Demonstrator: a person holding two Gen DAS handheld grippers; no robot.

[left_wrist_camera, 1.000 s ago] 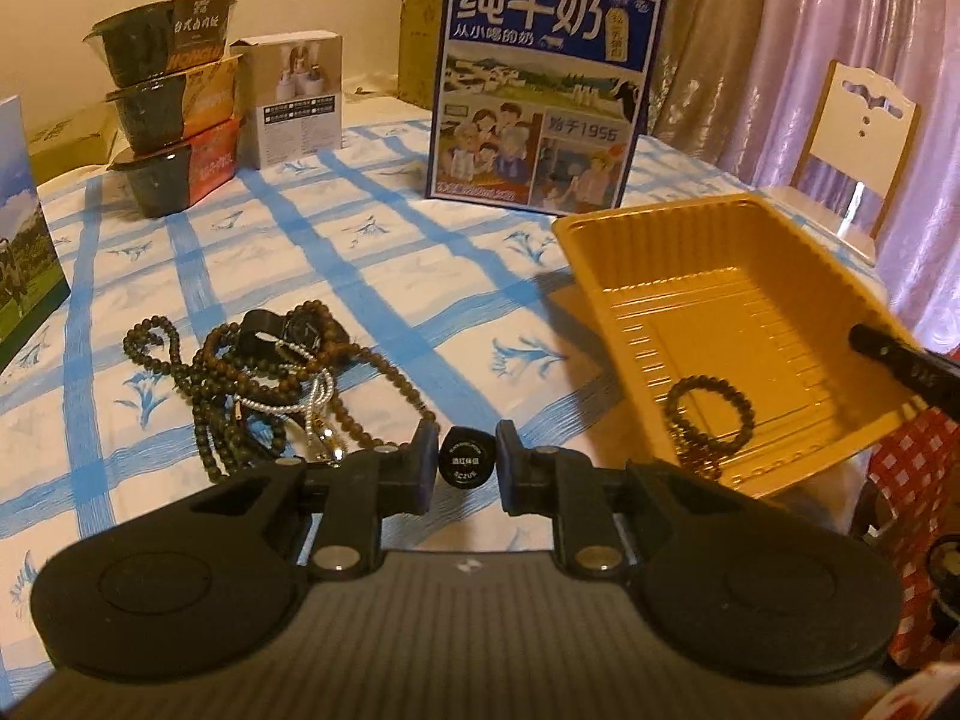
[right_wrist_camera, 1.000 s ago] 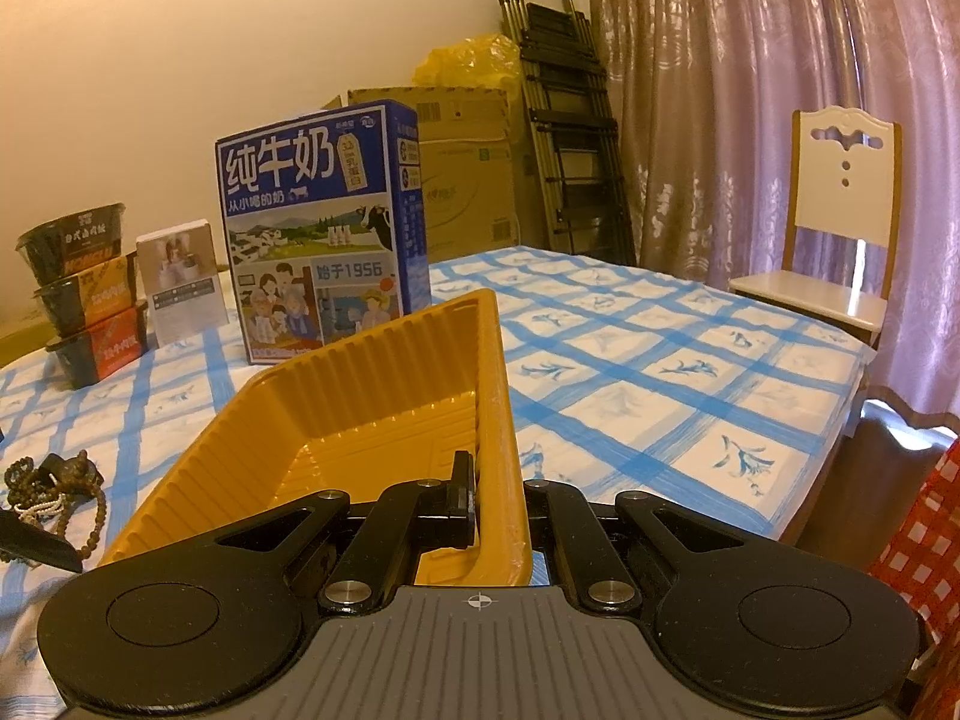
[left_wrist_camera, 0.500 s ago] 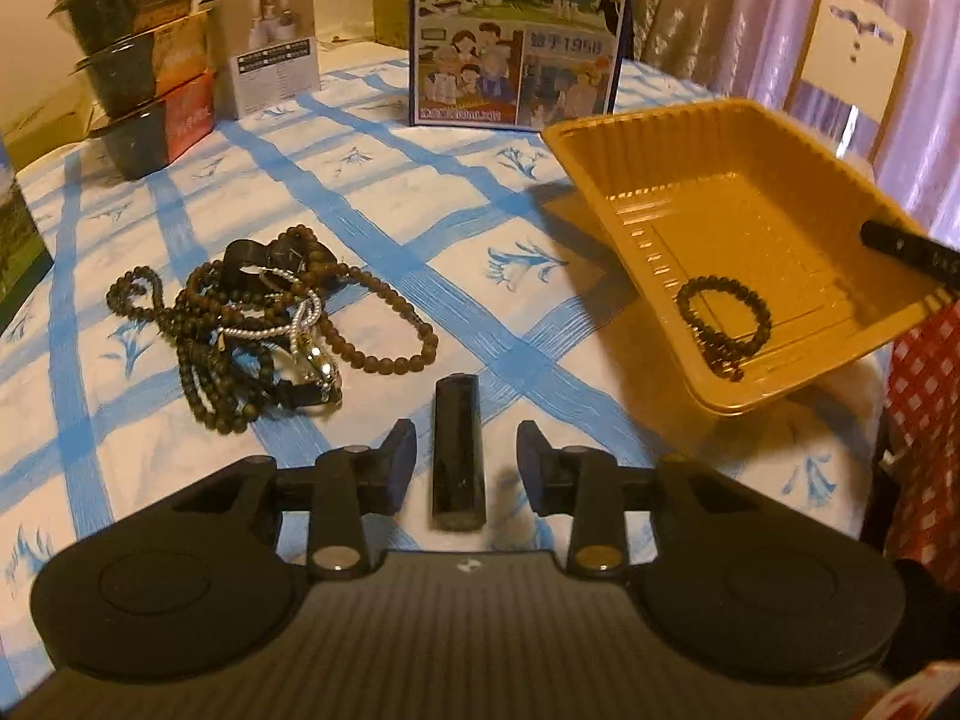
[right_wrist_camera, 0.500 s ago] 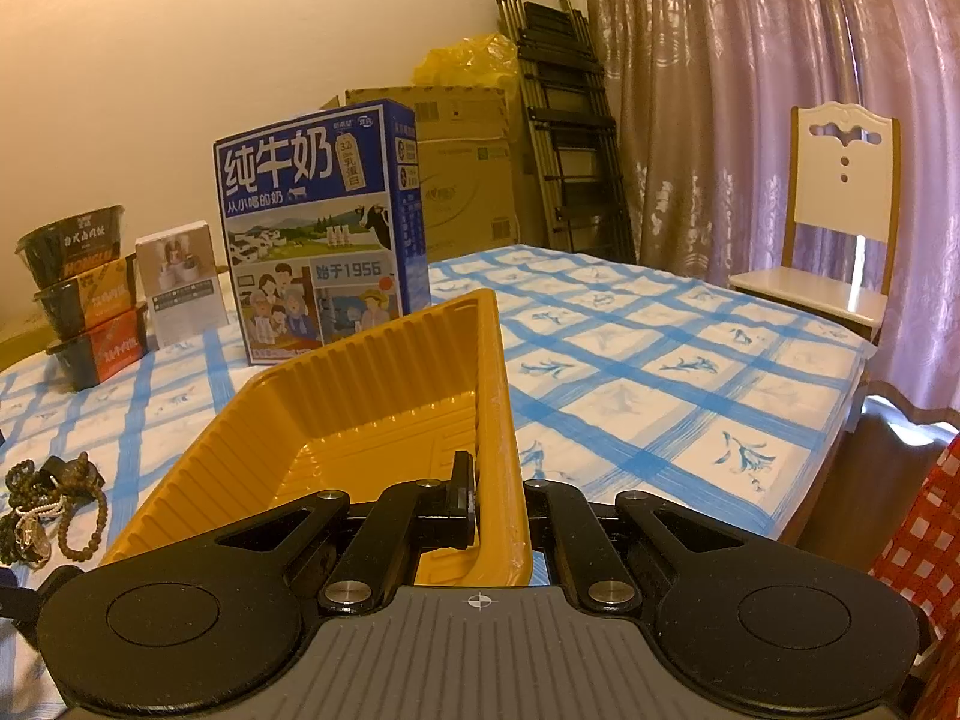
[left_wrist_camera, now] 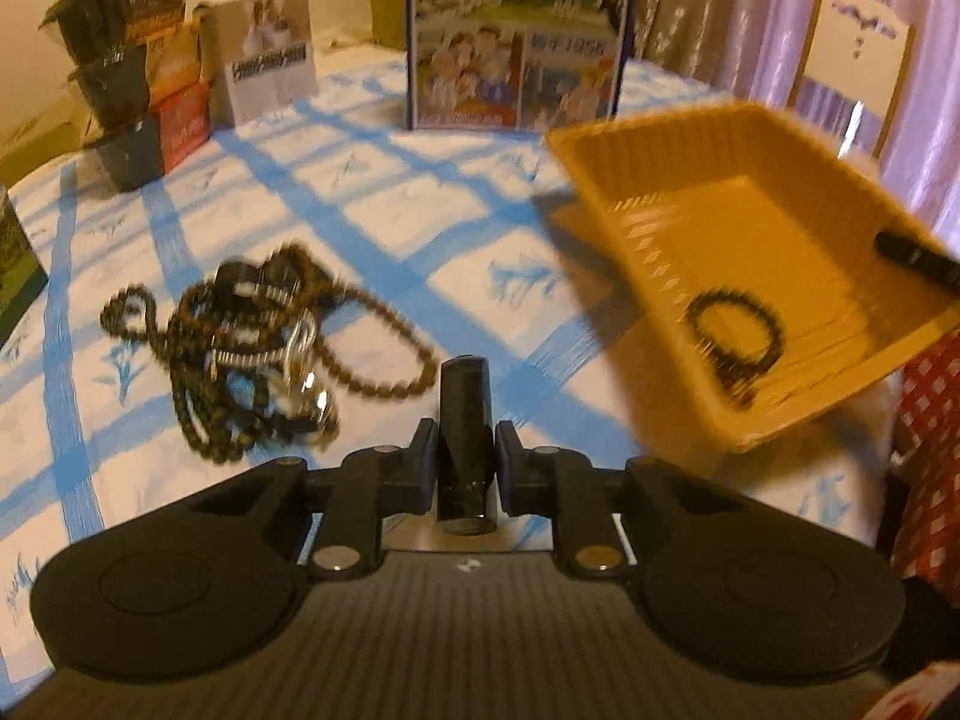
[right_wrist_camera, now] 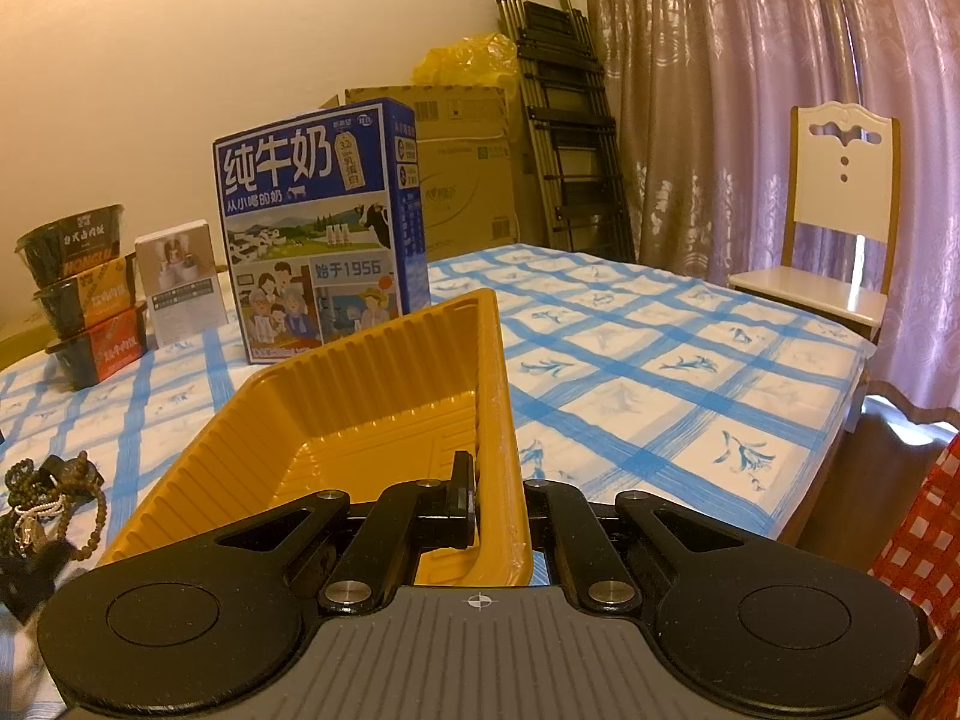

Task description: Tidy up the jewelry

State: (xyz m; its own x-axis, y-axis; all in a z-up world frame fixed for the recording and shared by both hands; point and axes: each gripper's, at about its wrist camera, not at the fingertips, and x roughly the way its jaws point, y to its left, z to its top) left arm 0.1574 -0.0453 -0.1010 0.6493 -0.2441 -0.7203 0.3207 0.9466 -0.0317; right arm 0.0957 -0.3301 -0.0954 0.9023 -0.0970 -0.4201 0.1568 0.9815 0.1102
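Pinching one black tube (left_wrist_camera: pixel 462 420), left claw (left_wrist_camera: pixel 463 456); right claw (right_wrist_camera: pixel 493 510) clamps one tray (right_wrist_camera: pixel 336 396).

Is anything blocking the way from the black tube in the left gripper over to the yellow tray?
Nothing visible: only bare tablecloth lies between the black tube in the left gripper and the yellow tray.
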